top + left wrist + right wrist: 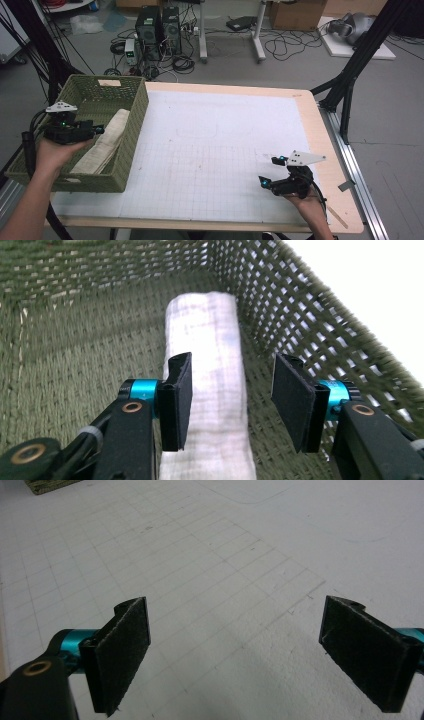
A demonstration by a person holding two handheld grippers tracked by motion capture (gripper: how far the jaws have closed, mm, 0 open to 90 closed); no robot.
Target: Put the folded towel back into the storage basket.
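Observation:
A rolled white towel point(107, 140) lies along the right inner wall of a green woven basket point(131, 90) at the table's left edge. A hand holds my left gripper point(98, 129) inside the basket, just left of the towel. In the left gripper view its jaws point(232, 400) stand apart above the towel point(205, 335); the left pad overlaps the roll's edge and the right pad is clear of it, near the basket wall point(300, 305). My right gripper point(268, 171) rests low over the mat at the front right. It is open point(235, 655) with nothing between its pads.
A white gridded mat point(215, 150) covers the wooden tabletop point(330, 145). Beyond the far edge, computer towers point(159, 25), cables and desk legs stand on the floor. A black frame strut point(350, 80) rises at the table's right side.

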